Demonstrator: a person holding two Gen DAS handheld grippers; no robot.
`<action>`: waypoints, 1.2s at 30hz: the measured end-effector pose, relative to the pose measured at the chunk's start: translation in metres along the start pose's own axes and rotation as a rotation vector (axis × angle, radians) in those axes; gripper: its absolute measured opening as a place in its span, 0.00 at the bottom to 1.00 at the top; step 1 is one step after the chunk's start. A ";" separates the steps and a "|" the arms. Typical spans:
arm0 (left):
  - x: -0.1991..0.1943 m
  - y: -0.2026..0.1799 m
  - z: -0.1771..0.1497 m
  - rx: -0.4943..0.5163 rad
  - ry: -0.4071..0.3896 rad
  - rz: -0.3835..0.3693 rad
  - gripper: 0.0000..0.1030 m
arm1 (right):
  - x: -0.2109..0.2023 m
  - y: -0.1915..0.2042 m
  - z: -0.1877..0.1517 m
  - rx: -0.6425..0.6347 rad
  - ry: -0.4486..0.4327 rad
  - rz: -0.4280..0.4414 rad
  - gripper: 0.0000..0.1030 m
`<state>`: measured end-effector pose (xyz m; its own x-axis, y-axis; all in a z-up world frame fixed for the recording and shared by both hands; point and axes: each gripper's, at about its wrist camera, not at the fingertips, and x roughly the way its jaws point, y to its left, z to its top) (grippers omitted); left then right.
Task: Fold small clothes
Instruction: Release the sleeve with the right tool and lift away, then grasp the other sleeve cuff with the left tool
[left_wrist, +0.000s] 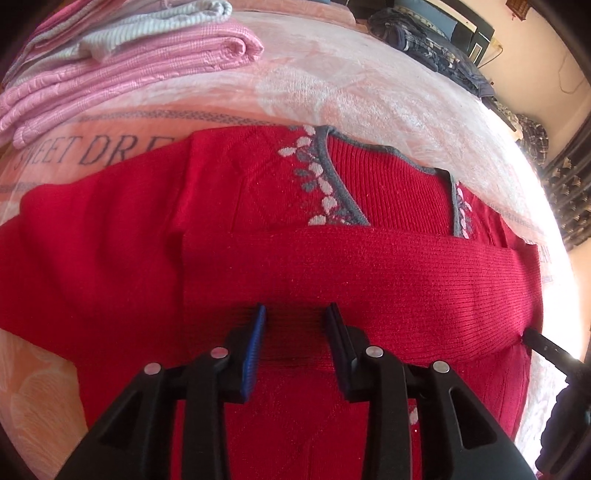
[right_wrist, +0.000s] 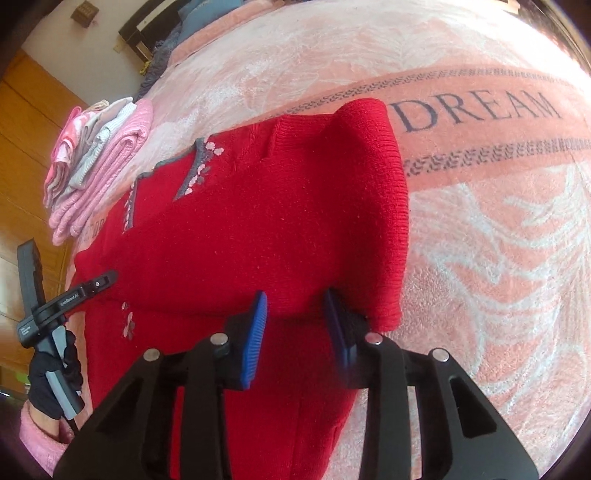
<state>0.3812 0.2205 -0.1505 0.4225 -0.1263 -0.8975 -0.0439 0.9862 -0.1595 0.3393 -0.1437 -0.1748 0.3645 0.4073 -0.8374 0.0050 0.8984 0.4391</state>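
Left wrist view shows the left gripper (left_wrist: 297, 314) spread apart, its blue pads (left_wrist: 255, 350) resting on a folded-over band of the red sweater (left_wrist: 369, 266), which lies flat on the pink blanket (left_wrist: 332, 92). Far left sits a pile of folded pink clothes (left_wrist: 110, 74). Right wrist view has the right gripper (right_wrist: 295, 302) spread too, straddling the sweater's near folded edge.

Both the left gripper (left_wrist: 297, 314) and right gripper (right_wrist: 297, 301) hover side by side, jaws parted.

Bedroom – pink bedspread (right_wrist: 480, 221), folded laundry (left_wrist: 110, 74)
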 end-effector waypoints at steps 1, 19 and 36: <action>0.000 0.000 0.000 0.003 -0.004 -0.001 0.35 | -0.001 -0.003 -0.001 0.008 -0.002 0.020 0.32; -0.117 0.193 -0.067 -0.296 -0.087 0.108 0.46 | -0.042 0.088 -0.064 -0.206 0.030 0.028 0.45; -0.119 0.436 -0.088 -0.872 -0.228 0.061 0.46 | -0.008 0.136 -0.092 -0.301 0.103 0.004 0.48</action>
<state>0.2319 0.6559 -0.1498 0.5617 0.0396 -0.8264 -0.7039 0.5476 -0.4523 0.2517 -0.0093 -0.1385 0.2678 0.4111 -0.8714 -0.2779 0.8989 0.3387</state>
